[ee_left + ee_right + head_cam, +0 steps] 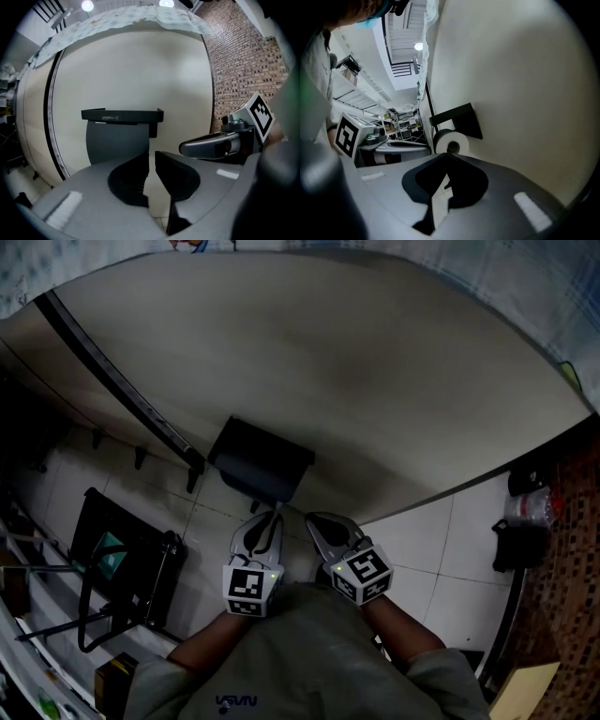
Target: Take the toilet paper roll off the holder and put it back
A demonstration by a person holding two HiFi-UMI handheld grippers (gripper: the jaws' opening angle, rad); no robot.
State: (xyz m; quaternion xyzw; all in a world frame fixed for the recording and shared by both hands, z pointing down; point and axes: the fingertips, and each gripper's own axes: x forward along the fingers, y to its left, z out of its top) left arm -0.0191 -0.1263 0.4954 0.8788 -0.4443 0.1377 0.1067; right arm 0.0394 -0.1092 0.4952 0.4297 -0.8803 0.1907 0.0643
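A black toilet paper holder [260, 465] is fixed to the pale curved wall. In the right gripper view the white toilet paper roll [449, 142] sits under the holder [457, 121], dark core facing me. In the left gripper view the holder's flat shelf [123, 115] tops a grey front [117, 140]; whether that is roll or cover is unclear. My left gripper [270, 517] [152, 159] hangs just below the holder, jaws a narrow slit apart around nothing. Beside it my right gripper [316, 519] [447, 160] is shut and empty, short of the roll.
A dark rail [122, 390] runs slantwise along the wall to the holder's left. A black frame cart [122, 568] stands on the tiled floor at left. Dark items [520, 540] sit at right near a brick wall [243, 61].
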